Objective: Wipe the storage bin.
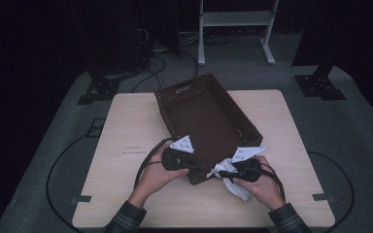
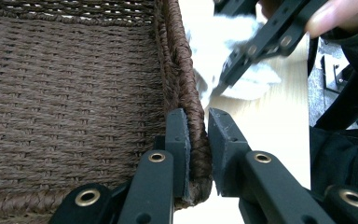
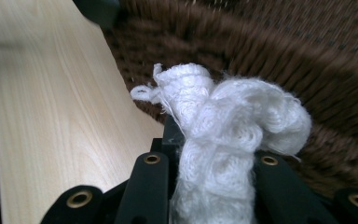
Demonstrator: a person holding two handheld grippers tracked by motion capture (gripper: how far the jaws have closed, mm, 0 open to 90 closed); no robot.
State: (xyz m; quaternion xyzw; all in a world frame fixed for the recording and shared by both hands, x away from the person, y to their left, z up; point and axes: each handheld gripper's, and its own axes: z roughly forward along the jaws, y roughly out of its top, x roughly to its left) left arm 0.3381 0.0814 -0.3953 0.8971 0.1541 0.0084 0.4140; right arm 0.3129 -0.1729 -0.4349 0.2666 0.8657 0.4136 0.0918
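Meanwhile, left claw (image 2: 196, 122) grips basket (image 2: 74, 84) rim – table (image 2: 265, 121) beside

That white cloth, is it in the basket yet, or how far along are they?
Done: the left gripper clamps the basket wall, and the right gripper has the cloth. In hand: holding it by the rim. Left: likely dropping it inside.

left tongs (image 2: 196, 140): clamped, hand low, near | right tongs (image 3: 214, 149): clamped, hand beside it
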